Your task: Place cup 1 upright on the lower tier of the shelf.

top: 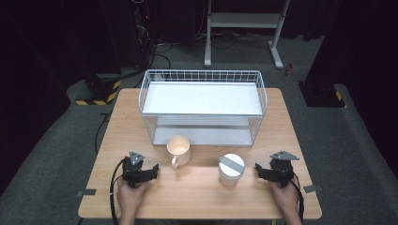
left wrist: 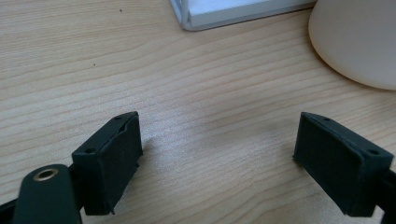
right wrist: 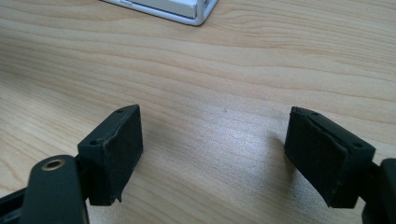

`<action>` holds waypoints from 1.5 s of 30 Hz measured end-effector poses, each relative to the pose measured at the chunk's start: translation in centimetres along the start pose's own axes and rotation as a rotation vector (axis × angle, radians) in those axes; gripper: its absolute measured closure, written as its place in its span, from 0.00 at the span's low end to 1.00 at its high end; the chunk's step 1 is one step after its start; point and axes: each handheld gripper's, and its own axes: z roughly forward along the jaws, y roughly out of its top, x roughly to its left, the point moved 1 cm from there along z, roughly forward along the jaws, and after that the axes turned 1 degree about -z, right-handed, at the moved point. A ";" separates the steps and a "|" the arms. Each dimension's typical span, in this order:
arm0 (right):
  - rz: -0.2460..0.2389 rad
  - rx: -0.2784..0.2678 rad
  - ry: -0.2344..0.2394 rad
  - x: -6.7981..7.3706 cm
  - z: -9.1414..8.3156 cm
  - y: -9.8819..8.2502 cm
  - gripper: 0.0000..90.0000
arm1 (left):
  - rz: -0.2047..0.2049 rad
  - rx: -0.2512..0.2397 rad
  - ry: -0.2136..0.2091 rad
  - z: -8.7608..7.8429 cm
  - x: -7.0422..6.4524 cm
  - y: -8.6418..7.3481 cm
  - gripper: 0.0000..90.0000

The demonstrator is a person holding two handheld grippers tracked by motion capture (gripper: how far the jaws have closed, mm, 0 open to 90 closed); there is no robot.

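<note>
The left gripper (top: 155, 168) rests on the desk (top: 197, 197) with jaws spread and empty, just left of the cream mug (top: 179, 149), whose handle faces the person. To grasp well, it should approach level and pinch the mug's wall or handle squarely. The lidded jar (top: 231, 169) stands right of the mug; the right gripper (top: 257, 168), likewise released, waits beside it, before the 2-tier wire rack (top: 202, 105).

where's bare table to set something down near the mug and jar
Free: the strip between mug and jar, the near edge between the left tongs and right tongs, and both sides of the wire rack. Crowded just before the rack.
</note>
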 end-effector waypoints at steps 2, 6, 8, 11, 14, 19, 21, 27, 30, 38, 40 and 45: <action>0.000 0.000 0.000 0.0 0.0 0.0 0.22 | 0.000 0.000 -0.001 0.0 0.0 0.0 0.17; 0.000 0.000 0.000 0.0 0.0 0.0 0.21 | -0.001 0.000 -0.001 0.0 0.0 0.0 0.17; -0.001 0.000 0.001 0.0 0.0 0.0 0.22 | -0.001 0.000 -0.001 0.0 0.0 0.0 0.17; -0.001 0.000 0.001 0.0 0.0 0.0 0.21 | -0.001 0.000 -0.001 0.0 0.0 0.0 0.17; 0.001 0.000 0.001 0.0 0.0 0.0 0.22 | -0.005 -0.002 -0.001 0.0 0.0 0.0 0.17; 0.003 0.001 0.000 0.0 0.0 0.0 0.21 | -0.005 -0.002 -0.001 0.0 0.0 0.0 0.17; 0.006 0.001 -0.003 0.1 0.0 0.0 0.21 | -0.005 -0.002 -0.001 0.0 0.0 0.0 0.17; 0.016 0.004 -0.004 0.2 -0.1 -0.1 0.20 | -0.005 -0.001 -0.001 0.0 0.0 0.0 0.17; 0.006 0.004 0.002 0.1 -0.1 -0.1 0.19 | -0.005 -0.002 -0.001 0.0 0.0 0.0 0.17; -0.008 -0.027 0.049 0.9 -0.8 -0.5 0.16 | -0.005 -0.002 -0.001 0.0 0.0 0.0 0.17; -0.020 -0.047 0.062 1.3 -1.3 -0.7 0.16 | -0.006 -0.001 -0.001 0.0 0.0 0.0 0.17; -0.060 -0.075 0.104 2.0 -2.0 -0.9 0.17 | -0.006 -0.001 -0.001 0.0 0.0 0.0 0.17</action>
